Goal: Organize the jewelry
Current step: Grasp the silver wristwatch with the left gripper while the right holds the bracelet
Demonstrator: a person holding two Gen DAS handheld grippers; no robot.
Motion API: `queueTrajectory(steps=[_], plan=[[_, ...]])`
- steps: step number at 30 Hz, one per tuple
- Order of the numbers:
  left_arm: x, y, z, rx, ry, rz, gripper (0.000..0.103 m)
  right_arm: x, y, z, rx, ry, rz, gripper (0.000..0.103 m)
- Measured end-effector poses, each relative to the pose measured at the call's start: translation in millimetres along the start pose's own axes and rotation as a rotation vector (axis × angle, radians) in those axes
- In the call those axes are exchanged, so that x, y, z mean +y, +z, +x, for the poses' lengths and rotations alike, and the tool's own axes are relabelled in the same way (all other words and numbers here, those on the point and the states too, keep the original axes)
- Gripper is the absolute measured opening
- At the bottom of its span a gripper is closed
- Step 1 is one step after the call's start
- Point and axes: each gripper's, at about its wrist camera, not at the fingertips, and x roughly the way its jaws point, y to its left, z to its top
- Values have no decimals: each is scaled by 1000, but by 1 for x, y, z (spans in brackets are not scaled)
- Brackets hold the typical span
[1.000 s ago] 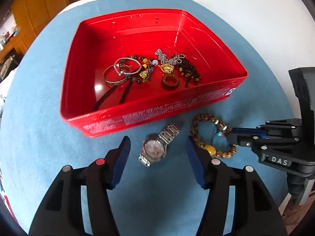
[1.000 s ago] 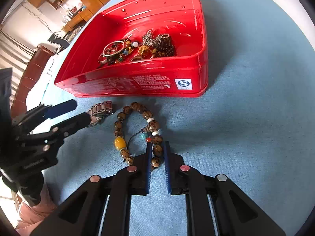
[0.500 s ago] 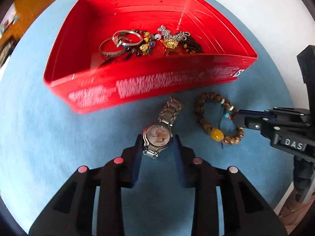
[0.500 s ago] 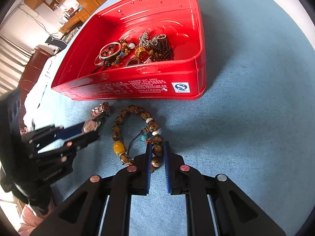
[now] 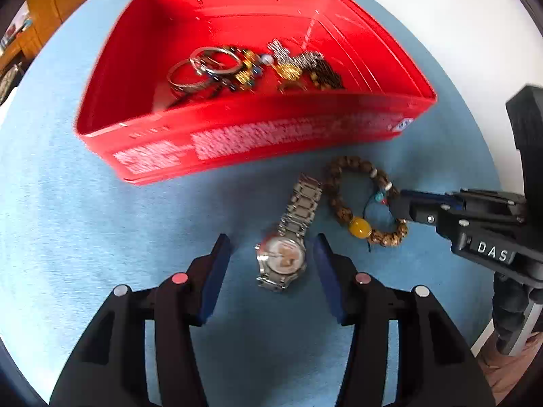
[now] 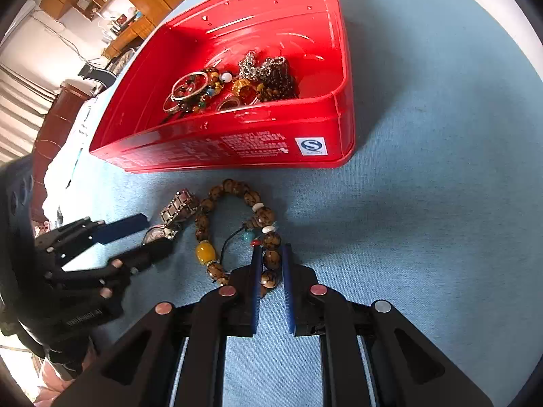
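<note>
- A light blue cloth-covered tabletop [image 5: 85, 224] carries a red rectangular plastic tray [image 5: 271, 139] on its far side.
- Inside the tray lies a pile of jewelry [image 5: 251, 68]: silver bangles, coloured beads and chains.
- A silver metal-band wristwatch [image 5: 283, 257] lies flat on the cloth, near the tray's front wall.
- The left claw [image 5: 271, 264] has just been opening; its blue pads stand either side of the watch face, clear of it.
- Just right of the watch, touching its band, lies a brown wooden bead bracelet with a yellow bead [image 6: 237, 224].
- The right claw [image 6: 271, 266] is closed on the bracelet's near beads.
</note>
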Motion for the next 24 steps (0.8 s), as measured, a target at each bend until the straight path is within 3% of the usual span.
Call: queueTrajectory(steps=[6, 8, 10, 14, 24], plan=[[-13, -14, 3, -8, 35, 28, 49, 1, 1, 2, -4, -7, -12, 12], [-16, -14, 7, -13, 55, 24, 44, 1, 0, 3, -5, -4, -10, 11], [-28, -22, 5, -20, 66, 11, 30, 1, -1, 2, -8, -5, -12, 11], [-30, -26, 4, -24, 55, -30, 30, 3, -5, -4, -13, 14, -8, 11], [1, -41, -49, -98, 15, -64, 30, 16, -9, -48, -105, 14, -56, 11]])
